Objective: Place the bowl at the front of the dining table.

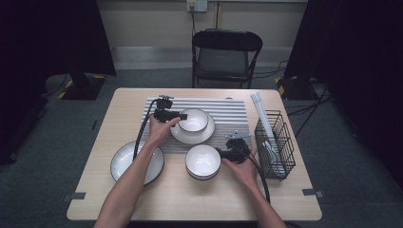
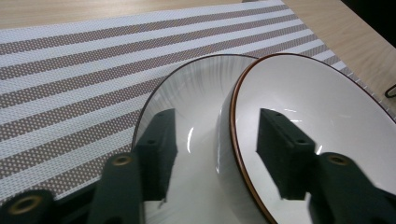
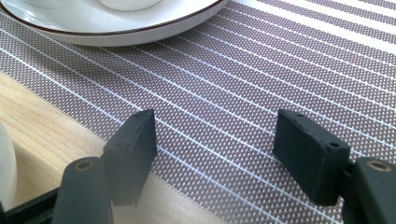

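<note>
Left gripper (image 2: 215, 154) jaws part-open, straddling bowl (image 2: 322, 116) rim on plate (image 2: 187, 107), nothing gripped; should be withdrawn straight back. Right gripper (image 3: 215, 154) wide open, empty.

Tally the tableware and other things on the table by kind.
Bowls: 2, one on the small plate, one in front
Plates: 2, small, large
Striped mat: 1
Wire rack: 1
Total: 6
</note>
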The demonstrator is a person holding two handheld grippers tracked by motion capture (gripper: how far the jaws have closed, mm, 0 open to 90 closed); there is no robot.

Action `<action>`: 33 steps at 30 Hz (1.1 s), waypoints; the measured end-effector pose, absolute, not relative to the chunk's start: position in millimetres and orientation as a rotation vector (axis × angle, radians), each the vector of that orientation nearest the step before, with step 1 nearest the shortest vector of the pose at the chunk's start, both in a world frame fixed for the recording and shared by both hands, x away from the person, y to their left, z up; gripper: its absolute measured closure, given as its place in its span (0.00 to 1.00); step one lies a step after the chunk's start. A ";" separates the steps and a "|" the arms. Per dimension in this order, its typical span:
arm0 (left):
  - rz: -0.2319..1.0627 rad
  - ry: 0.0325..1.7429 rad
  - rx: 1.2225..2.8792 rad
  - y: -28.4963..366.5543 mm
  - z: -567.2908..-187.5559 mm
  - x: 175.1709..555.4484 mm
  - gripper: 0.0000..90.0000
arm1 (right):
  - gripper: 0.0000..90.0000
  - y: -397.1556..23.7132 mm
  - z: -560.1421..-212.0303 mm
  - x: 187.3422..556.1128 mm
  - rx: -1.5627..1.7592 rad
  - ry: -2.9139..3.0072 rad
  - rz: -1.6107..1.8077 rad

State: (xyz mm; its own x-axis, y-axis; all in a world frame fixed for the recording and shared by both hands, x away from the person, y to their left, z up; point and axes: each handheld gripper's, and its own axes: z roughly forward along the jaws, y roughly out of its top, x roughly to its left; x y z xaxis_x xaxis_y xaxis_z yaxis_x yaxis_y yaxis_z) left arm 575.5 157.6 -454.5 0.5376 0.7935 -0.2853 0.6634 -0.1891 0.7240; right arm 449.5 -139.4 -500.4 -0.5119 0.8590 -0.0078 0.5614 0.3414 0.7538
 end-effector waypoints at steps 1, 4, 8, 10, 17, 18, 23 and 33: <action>0.186 1.183 1.915 158.8 -453.5 575.1 0.48 | 0.33 -139.4 -500.4 449.5 1.248 2.206 0.997; 0.197 1.158 1.925 159.2 -450.6 573.4 0.43 | 0.33 -139.4 -500.4 449.5 1.248 2.205 0.997; 0.191 1.151 1.919 159.8 -448.0 571.1 0.36 | 0.33 -139.4 -500.4 449.5 1.248 2.205 0.997; 0.211 1.149 1.924 160.6 -446.5 568.9 0.34 | 0.33 -139.4 -500.4 449.5 1.248 2.206 0.997; 0.220 1.116 1.903 163.0 -438.8 560.9 0.28 | 0.33 -139.4 -500.4 449.5 1.248 2.206 0.997; 0.214 1.110 1.895 163.2 -436.6 560.0 0.28 | 0.33 -139.4 -500.4 449.5 1.248 2.205 0.997; 0.210 1.091 1.893 168.3 -430.1 556.7 0.25 | 0.33 -139.4 -500.4 449.5 1.248 2.205 0.997; 0.240 1.058 1.885 186.1 -422.5 544.7 0.24 | 0.33 -139.4 -500.4 449.5 1.248 2.206 0.997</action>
